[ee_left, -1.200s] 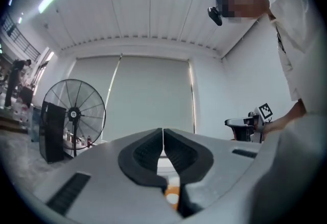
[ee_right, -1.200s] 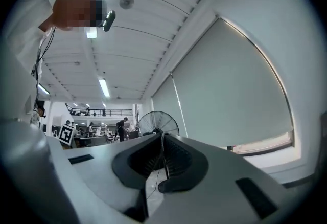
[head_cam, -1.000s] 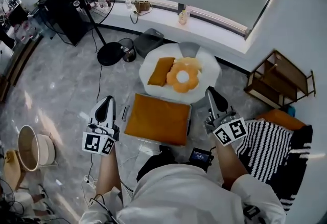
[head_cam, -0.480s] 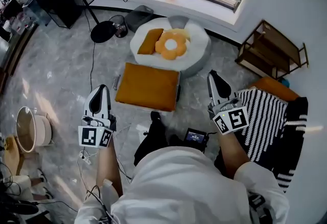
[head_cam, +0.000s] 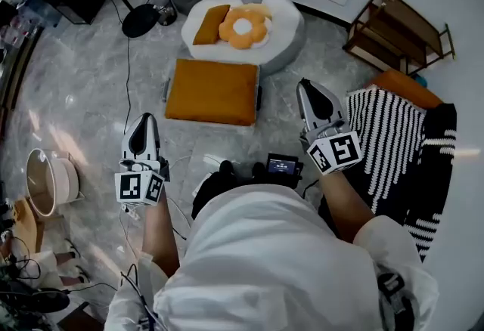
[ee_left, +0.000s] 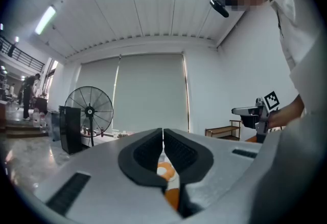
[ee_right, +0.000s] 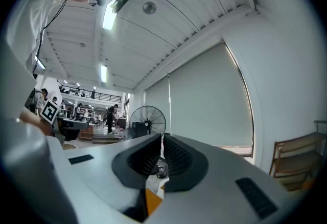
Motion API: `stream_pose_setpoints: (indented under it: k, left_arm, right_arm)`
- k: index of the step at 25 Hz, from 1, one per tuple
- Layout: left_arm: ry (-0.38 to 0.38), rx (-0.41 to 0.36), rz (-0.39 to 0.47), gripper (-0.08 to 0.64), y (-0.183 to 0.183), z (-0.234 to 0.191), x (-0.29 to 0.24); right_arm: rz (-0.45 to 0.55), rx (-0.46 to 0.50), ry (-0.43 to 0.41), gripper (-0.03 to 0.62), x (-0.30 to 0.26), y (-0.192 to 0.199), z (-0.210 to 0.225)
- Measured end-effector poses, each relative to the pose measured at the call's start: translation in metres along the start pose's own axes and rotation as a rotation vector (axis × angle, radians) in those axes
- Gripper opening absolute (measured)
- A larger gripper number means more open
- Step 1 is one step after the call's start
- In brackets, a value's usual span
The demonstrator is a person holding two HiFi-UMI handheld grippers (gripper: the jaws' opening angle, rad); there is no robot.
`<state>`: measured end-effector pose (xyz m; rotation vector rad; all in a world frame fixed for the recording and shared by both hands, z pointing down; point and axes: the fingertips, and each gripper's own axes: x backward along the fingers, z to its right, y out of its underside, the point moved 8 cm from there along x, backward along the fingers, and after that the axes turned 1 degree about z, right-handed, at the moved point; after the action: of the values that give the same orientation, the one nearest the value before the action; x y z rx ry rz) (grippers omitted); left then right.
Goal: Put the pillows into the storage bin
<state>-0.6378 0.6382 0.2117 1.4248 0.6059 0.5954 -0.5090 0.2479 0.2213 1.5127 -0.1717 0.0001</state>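
A big square orange pillow (head_cam: 212, 91) lies flat on the floor, with dark edges showing at its two sides. Behind it a white round cushion (head_cam: 283, 20) carries a small orange pillow (head_cam: 211, 24) and a flower-shaped pillow (head_cam: 244, 26). My left gripper (head_cam: 144, 119) hangs level, near and left of the square pillow, shut on nothing. My right gripper (head_cam: 305, 85) is near and right of it, also shut and empty. Below the closed left gripper (ee_left: 163, 133) the flower pillow (ee_left: 164, 171) shows. The right gripper (ee_right: 162, 138) shows closed pads too.
A black-and-white striped cloth (head_cam: 386, 148) lies right of my right hand, beside a wooden rack (head_cam: 401, 31). A small black device (head_cam: 281, 166) sits on the floor by the person's feet. A fan base (head_cam: 141, 20) and a bucket (head_cam: 45, 182) stand at the left.
Both grippers have drawn back from either side of the square pillow toward the person, and the pillows now lie farther off. The jaws stayed shut.
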Motion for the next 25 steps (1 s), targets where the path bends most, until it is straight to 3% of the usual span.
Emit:
stream_pose_setpoints:
  k: [9,17,25]
  left_arm:
    - [0.062,-0.01,-0.033,0.015,0.013,-0.026,-0.014]
    - [0.033,0.002,-0.02,0.014,0.015,-0.031,-0.023]
    - [0.068,0.043,-0.017,0.014,0.015,-0.04,-0.03]
  right_arm:
    - [-0.043,-0.028,0.029,0.035,-0.026,0.028,-0.027]
    - [-0.069,-0.019,0.07,0.035,-0.023,0.038,-0.028]
    - [-0.087,-0.03,0.102,0.035,-0.027,0.042,-0.03]
